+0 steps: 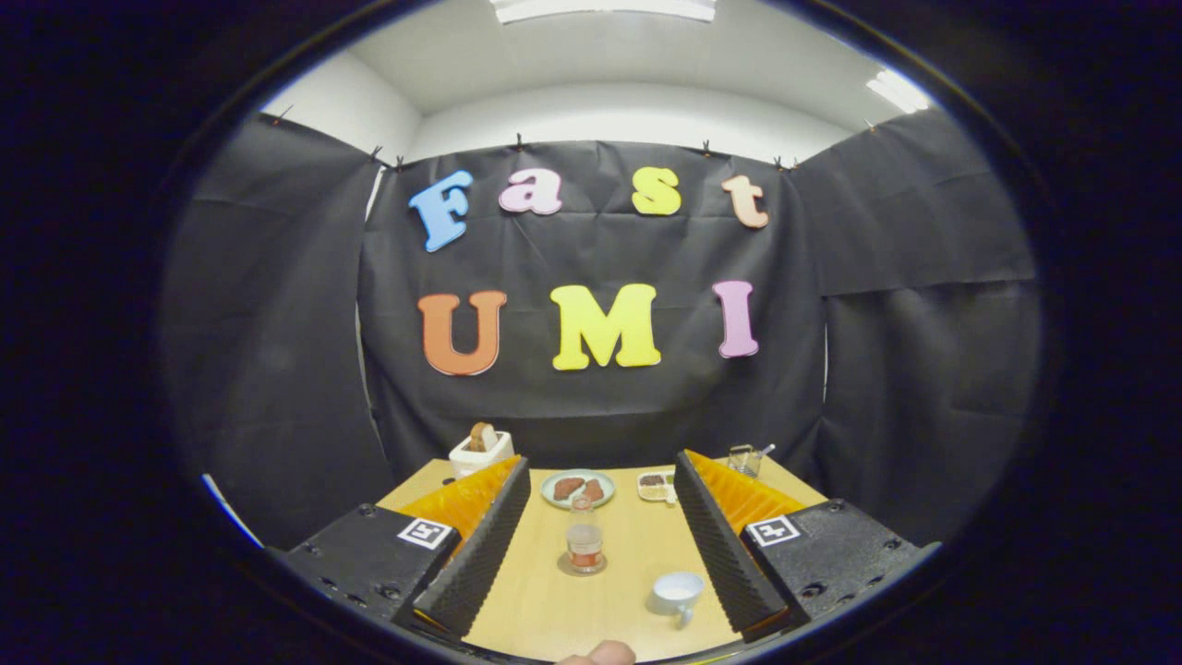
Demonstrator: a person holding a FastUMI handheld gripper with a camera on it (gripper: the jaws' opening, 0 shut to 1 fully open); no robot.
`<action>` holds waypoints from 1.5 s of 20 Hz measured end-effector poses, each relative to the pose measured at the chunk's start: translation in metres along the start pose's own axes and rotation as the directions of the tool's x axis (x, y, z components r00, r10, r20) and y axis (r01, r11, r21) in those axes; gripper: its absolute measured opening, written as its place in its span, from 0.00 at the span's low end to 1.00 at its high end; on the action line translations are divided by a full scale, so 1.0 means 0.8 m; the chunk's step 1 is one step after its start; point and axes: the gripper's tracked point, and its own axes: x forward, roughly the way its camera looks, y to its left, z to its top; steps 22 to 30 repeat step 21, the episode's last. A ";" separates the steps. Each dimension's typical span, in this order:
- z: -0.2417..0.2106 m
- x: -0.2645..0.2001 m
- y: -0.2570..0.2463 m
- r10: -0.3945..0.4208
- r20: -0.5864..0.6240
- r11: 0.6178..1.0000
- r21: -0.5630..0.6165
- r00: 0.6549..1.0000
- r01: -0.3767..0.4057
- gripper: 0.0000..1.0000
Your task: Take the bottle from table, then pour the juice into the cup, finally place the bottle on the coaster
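Standing upright on the coaster [582, 566] between the wide-spread fingers of the gripper [598, 545], the bottle [584, 538] holds juice beside the cup [676, 593], fitting either a finished pour or one ahead.

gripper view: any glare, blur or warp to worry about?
Gripper view: strong fisheye bend; bright ceiling light strips; small clear bottle of orange juice and white ceramic cup sharp on the evenly lit light wooden table, between the gripper's open fingers.
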 end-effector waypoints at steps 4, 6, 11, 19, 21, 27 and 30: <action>0.012 -0.016 0.014 -0.008 0.021 0.996 -0.090 1.000 0.010 1.00; 0.019 -0.024 0.017 -0.015 0.042 0.994 -0.110 0.999 0.020 1.00; 0.020 -0.037 0.023 -0.001 0.062 0.998 -0.069 0.998 0.005 1.00; 0.026 -0.055 0.007 -0.011 0.077 1.000 -0.026 0.997 0.013 1.00; 0.030 -0.060 0.005 -0.012 0.089 1.000 -0.017 0.996 0.013 1.00; 0.030 -0.060 0.005 -0.012 0.089 1.000 -0.017 0.996 0.013 1.00; 0.030 -0.060 0.005 -0.012 0.089 1.000 -0.017 0.996 0.013 1.00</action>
